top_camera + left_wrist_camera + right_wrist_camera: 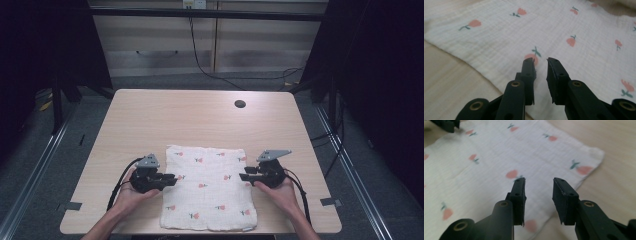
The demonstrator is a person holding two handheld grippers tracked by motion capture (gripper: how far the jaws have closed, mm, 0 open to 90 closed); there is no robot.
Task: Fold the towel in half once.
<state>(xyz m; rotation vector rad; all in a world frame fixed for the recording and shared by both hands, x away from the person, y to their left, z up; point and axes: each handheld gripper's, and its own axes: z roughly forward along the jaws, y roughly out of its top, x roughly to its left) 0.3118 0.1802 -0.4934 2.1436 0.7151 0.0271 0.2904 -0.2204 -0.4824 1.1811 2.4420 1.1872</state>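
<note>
A white cloth (207, 187) printed with small pink flowers lies flat on the near half of the wooden table (200, 115). My left gripper (172, 178) rests at the cloth's left edge and points inward over it. My right gripper (243, 177) sits at the right edge and points back toward the left one. In the left gripper view the left gripper (540, 60) has a narrow gap between its jaws, with nothing in it and the cloth (499, 37) below. In the right gripper view the right gripper (539, 180) stands wider apart over the cloth (536, 152), also holding nothing.
A dark round hole (240, 104) is set in the table at the back right. Pale cabinets (210, 45) stand behind the table, with black cables (200, 65) on the floor. The other gripper (446, 125) appears at the top left of the right gripper view.
</note>
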